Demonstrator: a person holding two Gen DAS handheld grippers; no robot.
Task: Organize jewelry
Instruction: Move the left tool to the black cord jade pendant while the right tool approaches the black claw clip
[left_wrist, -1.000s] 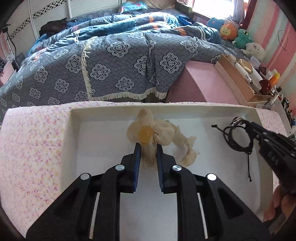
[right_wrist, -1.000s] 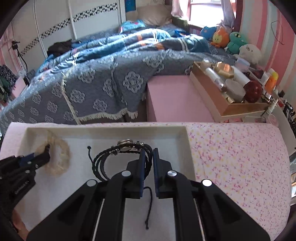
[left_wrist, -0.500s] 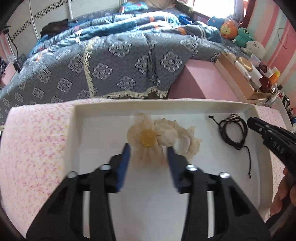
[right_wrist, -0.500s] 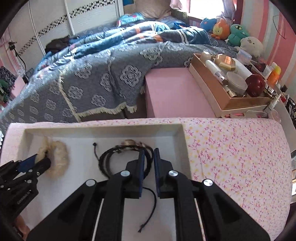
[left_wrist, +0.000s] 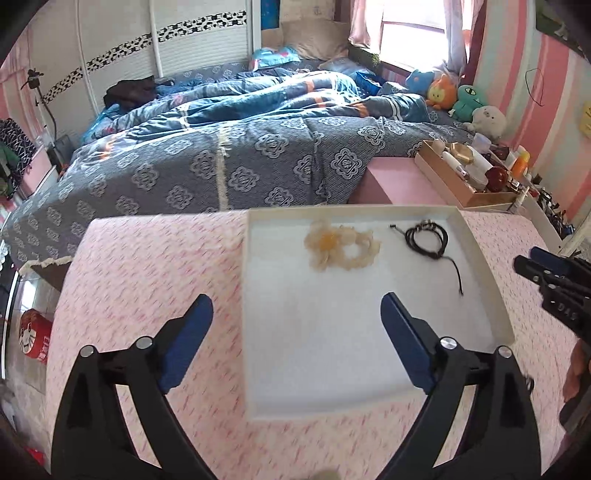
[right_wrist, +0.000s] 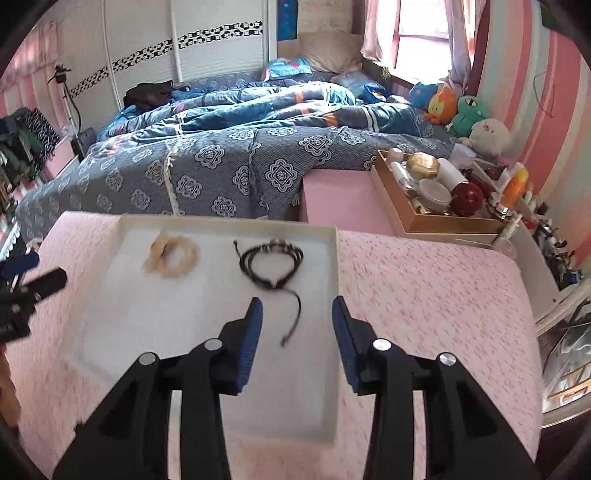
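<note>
A shallow white tray (left_wrist: 476, 254) (right_wrist: 334, 266) lies on the pink flowered tabletop. In it rest a cream fabric flower scrunchie (left_wrist: 340, 245) (right_wrist: 173, 254) and a black cord bracelet (left_wrist: 426, 238) (right_wrist: 271, 264) with a trailing cord. My left gripper (left_wrist: 297, 319) hangs above the tray's near left part, its jaws opening wide with nothing between them. My right gripper (right_wrist: 297, 314) is above the tray's right rim, jaws opening, nothing held; the bracelet's cord end lies on the tray below the gap. Each gripper shows at the other view's edge.
A bed with a blue patterned blanket (left_wrist: 229, 162) runs behind the table. A pink box (right_wrist: 343, 199) and a wooden tray of cosmetics (right_wrist: 436, 192) stand at the back right. Plush toys (right_wrist: 461, 110) sit near the window. A person's hand shows at the left view's right edge.
Both grippers let go: the left released the scrunchie, the right the bracelet. Both opened, rose and drew back from the tray, leaving the two items lying in it.
</note>
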